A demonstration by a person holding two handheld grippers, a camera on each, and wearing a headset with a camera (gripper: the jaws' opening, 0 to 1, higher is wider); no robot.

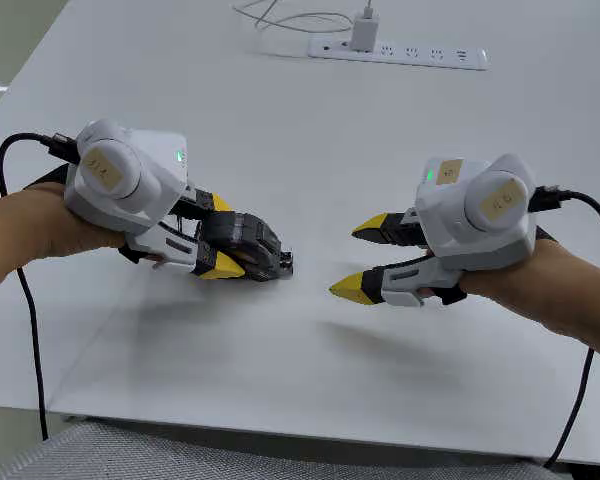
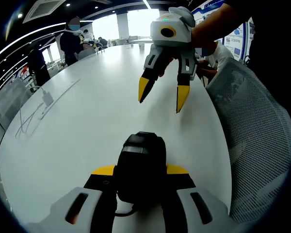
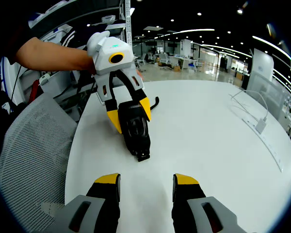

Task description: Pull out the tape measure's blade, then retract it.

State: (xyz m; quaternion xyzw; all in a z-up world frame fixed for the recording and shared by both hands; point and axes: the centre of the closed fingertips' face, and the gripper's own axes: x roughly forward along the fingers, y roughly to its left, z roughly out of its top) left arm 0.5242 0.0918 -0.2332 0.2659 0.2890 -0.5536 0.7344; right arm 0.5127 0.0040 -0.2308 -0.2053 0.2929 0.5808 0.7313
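Left tongs (image 2: pixel 140 170): closed on the black tape measure (image 1: pixel 255 245), with one yellow-tipped jaw pressed to each side of its case.
Tape measure: low over the white bench (image 1: pixel 280 120), left of centre in the head view. It lies lengthwise between the jaws, with its mouth turned toward the right tongs (image 1: pixel 355 260). I cannot tell whether the case rests on the surface.
Blade: drawn in, with its end hook (image 3: pixel 143 156) sitting at the mouth of the case.
Right tongs: jaws spread with nothing between them. The tips point at the tape measure, near it but not touching.
Far side of bench: a white power strip (image 1: pixel 400 50) with a white charger (image 1: pixel 365 28) plugged in, and a thin cable (image 1: pixel 280 18) looping away beside it.
Beside the bench: a grey mesh chair back (image 3: pixel 34 141).
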